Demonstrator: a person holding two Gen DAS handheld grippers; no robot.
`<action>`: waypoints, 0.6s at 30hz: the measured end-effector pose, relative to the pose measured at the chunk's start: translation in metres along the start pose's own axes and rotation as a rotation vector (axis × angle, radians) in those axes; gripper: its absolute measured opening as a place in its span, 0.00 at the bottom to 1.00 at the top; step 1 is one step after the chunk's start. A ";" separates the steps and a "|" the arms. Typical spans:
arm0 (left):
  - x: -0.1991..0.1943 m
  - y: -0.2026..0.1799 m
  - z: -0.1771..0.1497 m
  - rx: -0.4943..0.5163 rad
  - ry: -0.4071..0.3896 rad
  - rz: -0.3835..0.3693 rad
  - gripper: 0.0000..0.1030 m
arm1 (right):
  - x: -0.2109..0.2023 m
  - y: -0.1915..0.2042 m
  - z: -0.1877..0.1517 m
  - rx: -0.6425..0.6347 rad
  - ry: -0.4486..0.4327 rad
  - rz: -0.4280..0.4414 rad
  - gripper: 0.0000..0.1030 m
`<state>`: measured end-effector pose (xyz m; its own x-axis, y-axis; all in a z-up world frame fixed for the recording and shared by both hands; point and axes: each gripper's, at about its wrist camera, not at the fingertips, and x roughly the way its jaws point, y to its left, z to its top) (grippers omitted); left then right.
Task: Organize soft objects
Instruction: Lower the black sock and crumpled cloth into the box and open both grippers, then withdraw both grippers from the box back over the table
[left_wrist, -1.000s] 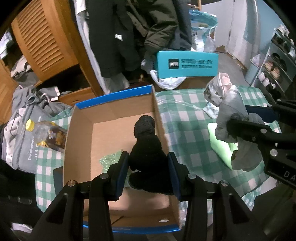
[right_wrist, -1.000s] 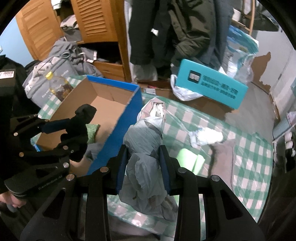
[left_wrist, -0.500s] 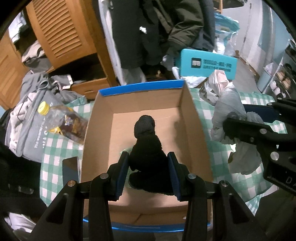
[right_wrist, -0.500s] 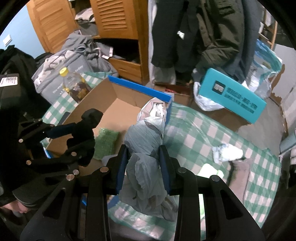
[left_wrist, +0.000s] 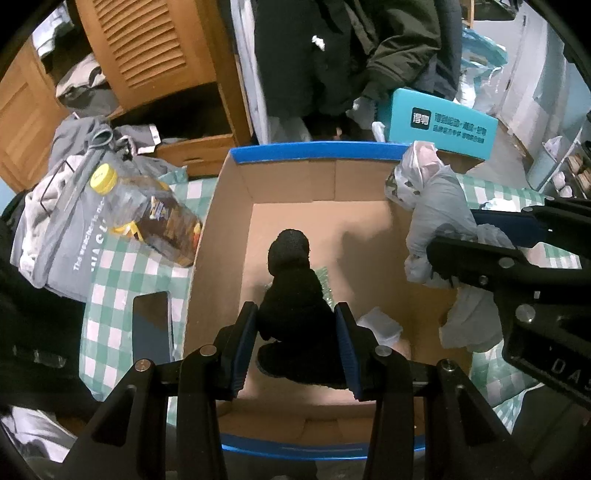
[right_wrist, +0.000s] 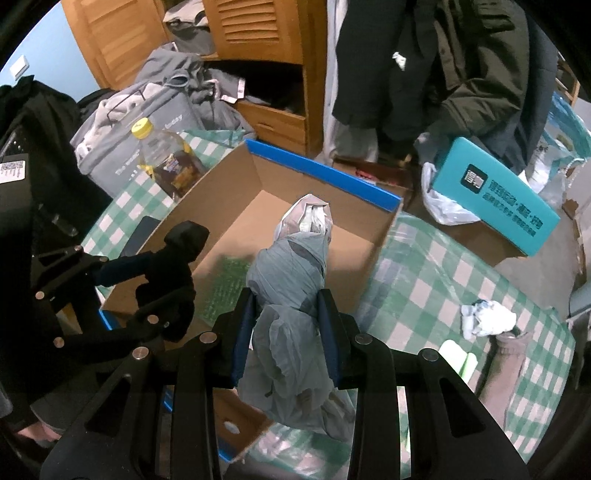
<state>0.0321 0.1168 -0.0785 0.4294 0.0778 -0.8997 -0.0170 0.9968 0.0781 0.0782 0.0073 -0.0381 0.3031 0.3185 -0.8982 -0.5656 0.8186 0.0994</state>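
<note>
My left gripper (left_wrist: 295, 347) is shut on a black knitted sock (left_wrist: 291, 295) and holds it above the open cardboard box (left_wrist: 229, 206) with blue rims. My right gripper (right_wrist: 286, 332) is shut on a grey cloth bundle (right_wrist: 291, 280) with a plastic bag at its top, held over the box's right wall (right_wrist: 384, 236). In the left wrist view the bundle (left_wrist: 439, 221) hangs at the box's right side. A green bubble-wrap piece (right_wrist: 221, 280) lies on the box floor. The left gripper with the sock (right_wrist: 177, 266) shows at the left of the right wrist view.
An oil bottle (left_wrist: 147, 214) with a yellow cap lies left of the box on the green checked cloth (left_wrist: 122, 266), near a phone (left_wrist: 151, 328). A teal box (right_wrist: 495, 192), a white crumpled item (right_wrist: 487, 321), a brown sock (right_wrist: 502, 365) and a pale green item (right_wrist: 458, 362) lie to the right.
Both grippers have moved left over the box while holding their items. The grey bundle, earlier above the cloth right of the box, now hangs at the box's right wall.
</note>
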 end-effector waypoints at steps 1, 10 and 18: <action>0.001 0.001 -0.001 -0.003 0.003 0.003 0.41 | 0.003 0.002 0.001 -0.001 0.005 0.004 0.32; 0.005 0.011 -0.002 -0.026 0.017 0.011 0.42 | 0.014 0.008 0.002 0.002 0.032 0.029 0.33; 0.002 0.016 0.000 -0.035 0.000 0.042 0.63 | 0.010 0.001 0.003 0.039 0.014 0.040 0.58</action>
<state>0.0324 0.1327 -0.0793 0.4280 0.1192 -0.8959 -0.0664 0.9927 0.1004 0.0829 0.0131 -0.0451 0.2698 0.3443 -0.8993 -0.5468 0.8235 0.1513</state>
